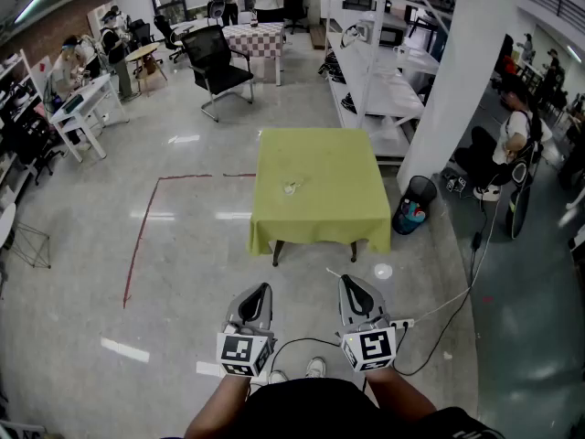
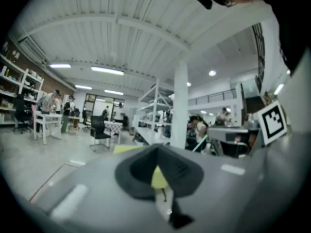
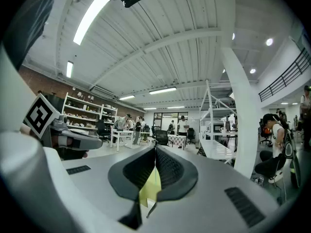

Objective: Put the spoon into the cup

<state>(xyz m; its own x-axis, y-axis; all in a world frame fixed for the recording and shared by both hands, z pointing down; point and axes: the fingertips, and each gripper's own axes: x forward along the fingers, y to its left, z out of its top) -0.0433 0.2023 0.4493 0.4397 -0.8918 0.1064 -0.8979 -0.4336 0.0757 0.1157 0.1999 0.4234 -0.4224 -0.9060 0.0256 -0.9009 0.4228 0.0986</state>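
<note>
A table with a yellow-green cloth (image 1: 322, 190) stands a few steps ahead on the floor. Near its middle lie small pale items (image 1: 291, 187), too small to tell apart as spoon or cup. My left gripper (image 1: 262, 290) and right gripper (image 1: 348, 283) are held side by side at waist height, well short of the table, both pointing at it. Both are shut with nothing between the jaws. In the left gripper view the left gripper (image 2: 156, 147) points at the cloth's yellow edge (image 2: 127, 149). The right gripper (image 3: 155, 148) has its jaws pressed together in the right gripper view.
A dark bin (image 1: 413, 206) stands at the table's right corner beside a white pillar (image 1: 457, 71). A small white disc (image 1: 383, 271) and a cable (image 1: 439, 309) lie on the floor ahead. Red tape (image 1: 137, 245) marks the floor at left. A black chair (image 1: 219, 62), shelving (image 1: 379, 53) and people stand farther off.
</note>
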